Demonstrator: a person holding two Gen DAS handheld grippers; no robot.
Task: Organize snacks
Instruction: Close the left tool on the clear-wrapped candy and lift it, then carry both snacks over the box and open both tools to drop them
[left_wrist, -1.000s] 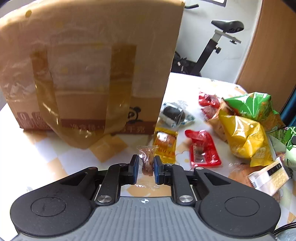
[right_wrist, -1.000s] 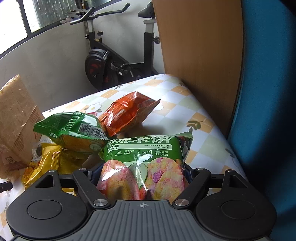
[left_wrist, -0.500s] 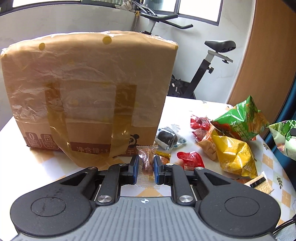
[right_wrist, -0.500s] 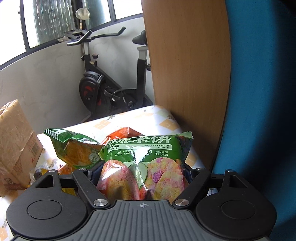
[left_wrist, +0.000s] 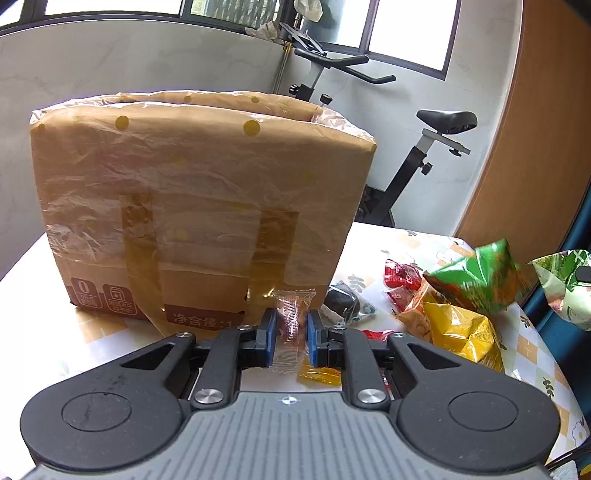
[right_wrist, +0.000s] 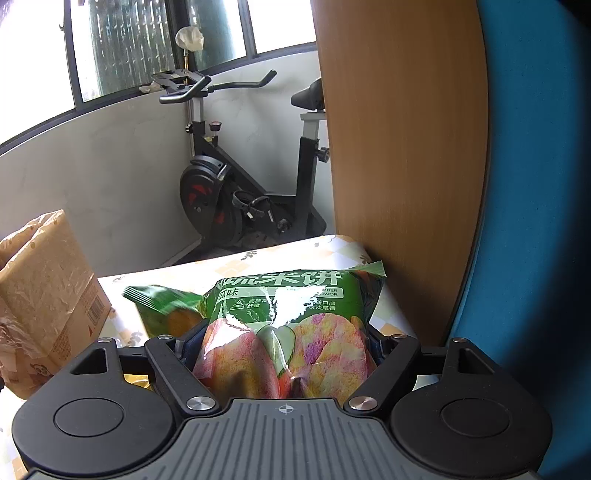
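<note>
The left gripper (left_wrist: 290, 329) has its fingers clamped on a small clear-wrapped candy (left_wrist: 291, 322), lifted off the worktop (left_wrist: 413, 243) in front of the tall cardboard box (left_wrist: 199, 206), probably its destination. The right gripper (right_wrist: 284, 350) has its fingers pressed on the sides of a puffy green rice-cracker bag (right_wrist: 291, 332), held upright. Only the left view shows the loose snacks (left_wrist: 454, 306) beside the box and its open, plastic-lined top; the right view shows just the box's side and one green packet (right_wrist: 162, 306), slightly blurred
</note>
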